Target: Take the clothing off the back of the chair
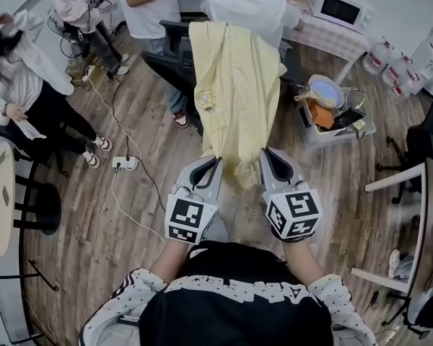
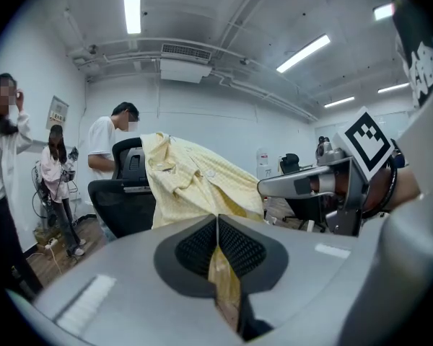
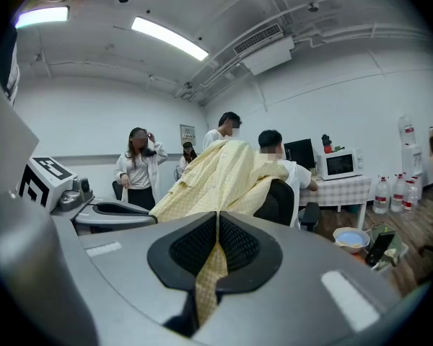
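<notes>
- Pinches a fold of the yellow shirt's (image 1: 234, 92) near hem in the left gripper (image 1: 213, 166), with jaws pressed tight together on the cloth.
- Pinches the same hem just to the right in the right gripper (image 1: 270, 158), with jaws likewise clamped on the fabric.
- Holds the shirt spread from both grippers on the near side out to the black chair (image 1: 175, 58) farther off, the collar end draped over the top of the backrest.
- Looks partly done: hem secured at two points, cloth drawn out toward the near side, upper part not yet off the chair back.
- Leaves, most likely, a pull toward the near side, perhaps with some lift, to slide the collar and shoulders clear of the backrest.
- Risks a snag on the backrest edge, or the chair coming along with the cloth.
- Shares the room with people standing at the far left and a counter (image 1: 333, 40) carrying a microwave (image 1: 339, 9) at the far right.
</notes>
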Demonstrator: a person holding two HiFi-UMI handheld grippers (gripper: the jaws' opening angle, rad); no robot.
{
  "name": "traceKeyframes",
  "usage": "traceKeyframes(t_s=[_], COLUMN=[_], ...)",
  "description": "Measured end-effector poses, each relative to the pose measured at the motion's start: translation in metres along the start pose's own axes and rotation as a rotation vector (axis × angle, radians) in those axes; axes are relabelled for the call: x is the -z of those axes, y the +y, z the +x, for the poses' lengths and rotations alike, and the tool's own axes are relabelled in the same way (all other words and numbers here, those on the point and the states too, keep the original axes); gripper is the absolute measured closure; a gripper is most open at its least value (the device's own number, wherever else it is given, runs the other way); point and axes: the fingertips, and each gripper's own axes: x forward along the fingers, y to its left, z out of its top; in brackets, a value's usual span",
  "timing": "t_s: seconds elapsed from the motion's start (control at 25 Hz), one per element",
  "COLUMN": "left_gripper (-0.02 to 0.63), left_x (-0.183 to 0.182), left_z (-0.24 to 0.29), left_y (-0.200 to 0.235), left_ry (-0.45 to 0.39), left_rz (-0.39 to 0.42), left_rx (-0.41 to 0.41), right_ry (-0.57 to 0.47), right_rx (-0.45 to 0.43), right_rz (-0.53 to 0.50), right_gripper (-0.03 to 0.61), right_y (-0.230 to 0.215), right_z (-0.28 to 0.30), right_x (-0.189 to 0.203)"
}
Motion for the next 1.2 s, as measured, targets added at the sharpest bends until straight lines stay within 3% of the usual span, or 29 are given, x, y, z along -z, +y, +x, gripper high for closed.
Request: traceKeyframes(t_s=[0.96,1.2], left_gripper=[0.607,0.607], left_x=[0.018,0.008], left_z=[-0.036,-0.041], left_y=[-0.049,-0.051], left_ry=[0.009,0.003], left_rz=[-0.011,0.028], left_rx=[-0.052,-0.061], right_ry=[0.025,0.018], right_rx=[-0.045,-0.051], right_rz=[0.002,0.017], right_gripper=[0.554,0.554], right_y=[0.004,0.006], right_z=[-0.051,-0.057], right_x=[0.027,0.025])
